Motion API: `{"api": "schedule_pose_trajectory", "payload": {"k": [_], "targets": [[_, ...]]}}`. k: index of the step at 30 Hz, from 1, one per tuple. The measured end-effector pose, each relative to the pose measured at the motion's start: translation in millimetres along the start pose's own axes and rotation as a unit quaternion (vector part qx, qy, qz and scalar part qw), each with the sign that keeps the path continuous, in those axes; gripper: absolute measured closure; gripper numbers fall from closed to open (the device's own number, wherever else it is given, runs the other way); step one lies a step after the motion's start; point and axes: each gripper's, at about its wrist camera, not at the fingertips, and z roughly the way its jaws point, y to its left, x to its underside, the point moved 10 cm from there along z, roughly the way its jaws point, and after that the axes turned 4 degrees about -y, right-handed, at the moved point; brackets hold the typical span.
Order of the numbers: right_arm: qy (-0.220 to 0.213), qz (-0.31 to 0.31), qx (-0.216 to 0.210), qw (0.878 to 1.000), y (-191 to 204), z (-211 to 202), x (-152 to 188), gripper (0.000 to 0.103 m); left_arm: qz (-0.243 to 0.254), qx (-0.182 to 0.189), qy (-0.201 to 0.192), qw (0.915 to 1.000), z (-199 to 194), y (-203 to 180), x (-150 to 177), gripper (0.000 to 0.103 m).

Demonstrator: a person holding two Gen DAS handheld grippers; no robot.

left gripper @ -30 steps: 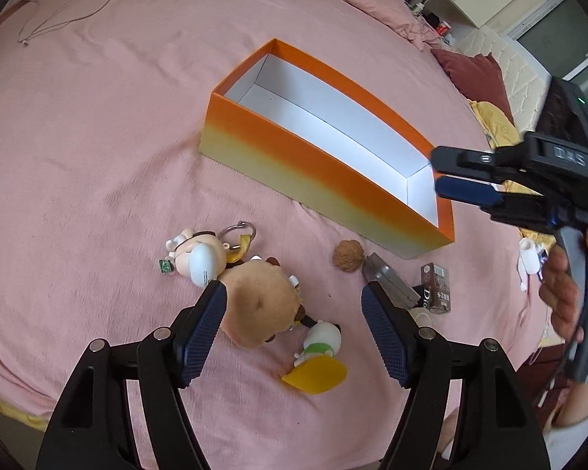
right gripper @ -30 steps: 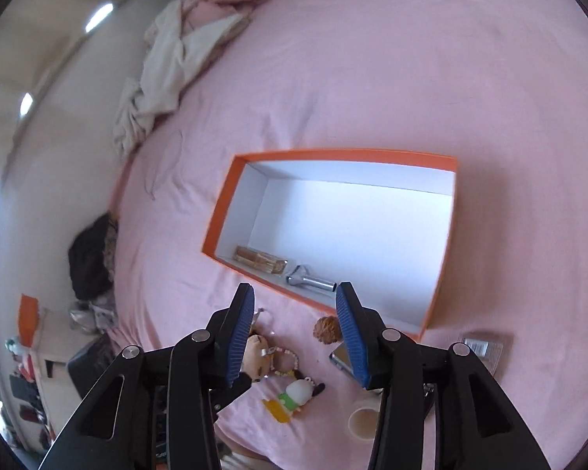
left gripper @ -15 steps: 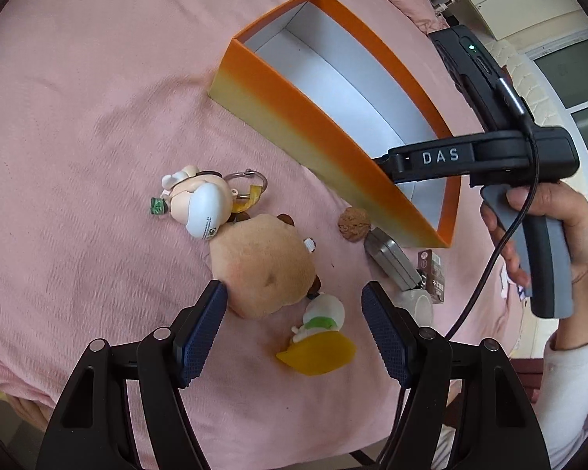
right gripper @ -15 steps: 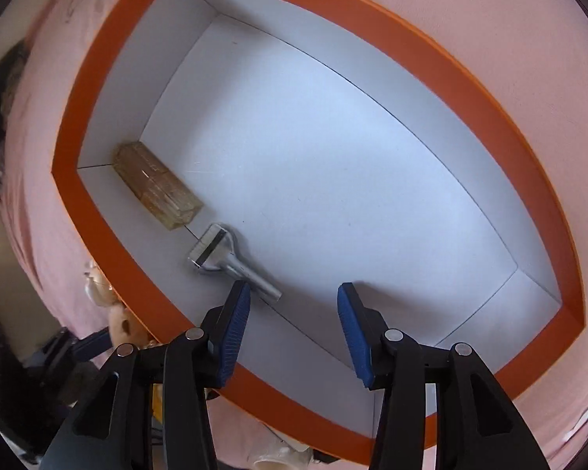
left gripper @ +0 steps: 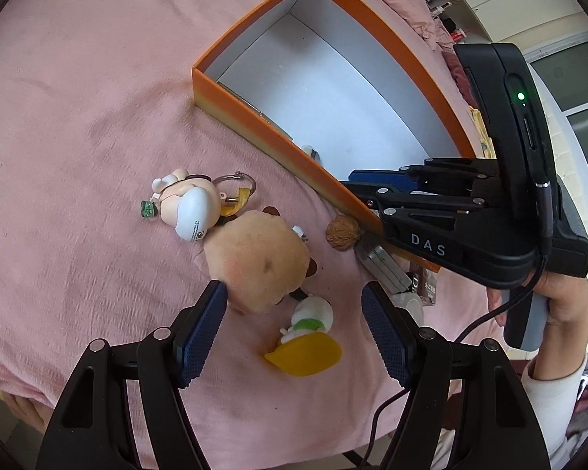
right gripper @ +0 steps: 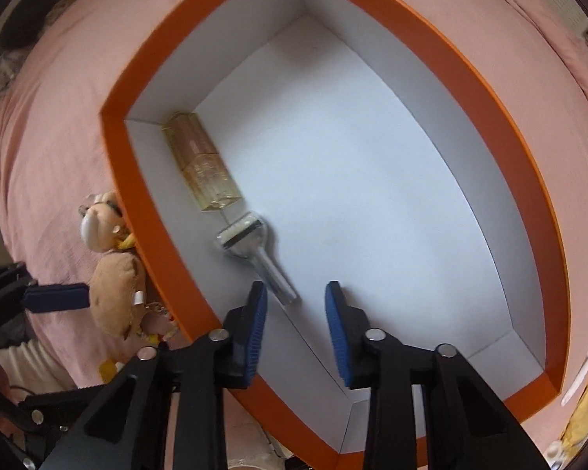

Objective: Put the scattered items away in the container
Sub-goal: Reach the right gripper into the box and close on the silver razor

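In the left wrist view, the left gripper is hanging with its jaws spread wide and nothing between them, over a tan plush toy that is lying on the pink bedspread. Its left pad is sitting right at the plush's edge. A duck figure is lying just beside the plush, a pig keychain figure is touching its far side, and a walnut is resting against the orange box. The right gripper is reaching over the box rim.

In the right wrist view, the right gripper is hovering parted and empty inside the orange box. A silver metal tool and 1 amber bottle are lying on the white floor along the near wall.
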Motion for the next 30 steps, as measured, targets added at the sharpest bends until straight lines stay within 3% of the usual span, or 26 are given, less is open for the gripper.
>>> {"api": "schedule_pose_trajectory", "payload": {"k": [4,7,11,12,20,23,25,26,27,30], "targets": [[0.016,-0.039,-0.01,0.999,11.0,6.8,-3.2,0.092,-0.003,0.002,0.006,1.0,4.5,0.0,2.6,0.031],[0.028,-0.032,-0.053,0.998,14.0,8.3,-3.5,0.095,-0.004,0.005,0.008,0.9999,7.0,-0.8,4.1,0.031],[0.03,0.016,-0.142,0.989,15.4,13.3,-3.0,0.094,-0.012,0.01,0.011,0.9998,11.2,-1.6,5.6,0.031],[0.027,0.02,-0.133,0.991,13.7,19.3,-2.2,0.09,-0.014,0.012,0.012,0.9998,12.3,-2.0,5.9,0.031],[-0.058,-0.007,-0.048,0.997,20.1,19.5,0.6,0.095,-0.008,0.011,-0.001,0.9999,11.2,-8.6,1.9,0.031],[-0.072,0.033,-0.048,0.996,6.2,16.9,0.3,0.094,-0.009,0.013,-0.007,0.9998,9.3,-10.0,-0.9,0.031],[-0.096,0.064,0.016,0.993,-24.8,9.6,-1.0,0.06,-0.01,0.013,-0.008,0.9998,11.2,-9.7,-1.1,0.031],[-0.105,0.078,0.043,0.99,-39.6,6.0,-0.6,0.034,-0.011,0.013,-0.007,0.9998,12.3,-9.4,-1.3,0.031],[-0.107,0.094,0.046,0.989,-50.6,5.1,1.0,0.027,-0.013,0.013,-0.004,0.9998,13.5,-9.0,-1.7,0.031],[-0.102,0.096,0.027,0.99,-38.7,8.4,0.9,0.026,-0.015,0.015,0.002,0.9998,10.8,-11.8,-2.2,0.031]]}}
